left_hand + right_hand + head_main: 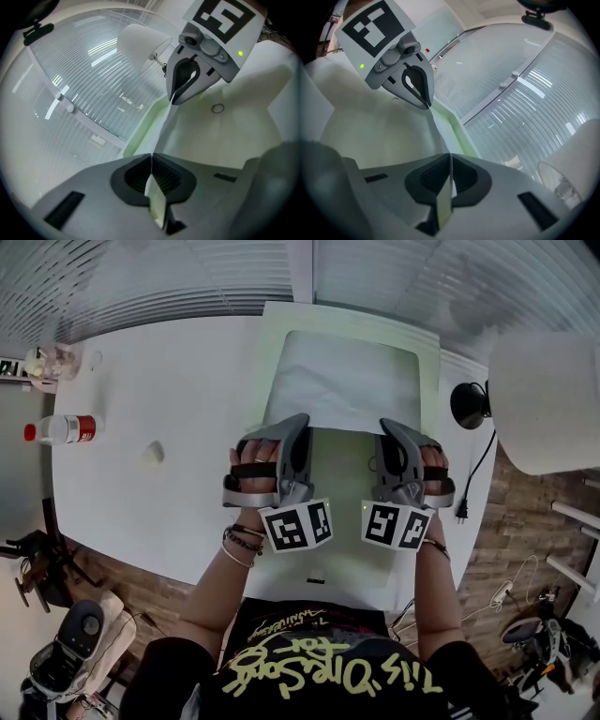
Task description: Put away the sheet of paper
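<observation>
Mid-frame, our left gripper [301, 422] and right gripper [385, 427] clamp the near edge of the sheet of paper [342, 381]; next, we judge, comes sliding it evenly into the green folder [272, 352].

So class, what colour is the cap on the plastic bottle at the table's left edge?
The cap is red, clearest in the head view.

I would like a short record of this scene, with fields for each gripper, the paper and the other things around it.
left gripper: shut on the near edge of the sheet of paper, left end
right gripper: shut on the same edge, right end
sheet of paper: white, over a light green mat
table: white
bottle: red label, far left
lamp: white shade, right
</observation>
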Motion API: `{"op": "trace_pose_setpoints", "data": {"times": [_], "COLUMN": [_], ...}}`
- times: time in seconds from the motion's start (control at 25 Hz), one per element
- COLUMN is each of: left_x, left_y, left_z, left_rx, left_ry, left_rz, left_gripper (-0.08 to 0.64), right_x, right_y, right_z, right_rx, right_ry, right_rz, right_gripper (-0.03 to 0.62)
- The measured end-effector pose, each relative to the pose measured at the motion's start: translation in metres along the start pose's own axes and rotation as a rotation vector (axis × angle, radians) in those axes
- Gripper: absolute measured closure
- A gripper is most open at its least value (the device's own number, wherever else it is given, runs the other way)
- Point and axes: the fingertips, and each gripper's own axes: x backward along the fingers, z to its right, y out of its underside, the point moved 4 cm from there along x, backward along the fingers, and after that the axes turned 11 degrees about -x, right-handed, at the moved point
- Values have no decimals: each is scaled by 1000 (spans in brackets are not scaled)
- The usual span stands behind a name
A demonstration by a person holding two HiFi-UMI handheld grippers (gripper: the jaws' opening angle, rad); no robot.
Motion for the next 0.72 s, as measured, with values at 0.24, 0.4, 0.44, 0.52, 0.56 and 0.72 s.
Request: {"op": "trace_pose_setpoints", "data": {"times": [0.24,0.4,0.44,0.52,0.56,0.72], "left_x": [-4,-5,-5,-5,-6,-8], "left_y": [6,-1,-3,-4,-4,-5], "left_z": [-1,-1,0,-1,-1,-2], "left_rx": [11,9,8,7,4,-2], "left_ry": [-5,-1,-1,-4,-7,-11], "left_rz": [-22,-23,-24,-29,-31,-40], "left_gripper": [551,551,551,551,551,551], "right_x": [-6,-5,-4,-4,-5,-7], "right_y": [-2,1,3,4,4,4], "right_z": [-3,4,6,7,7,9], "right_rx": [11,12,14,20,22,20], "right_ry": [-9,0,-1,-4,-3,3], "right_rz": [2,1,0,-2,-1,1], "right_gripper": [584,584,584,584,584,584]}}
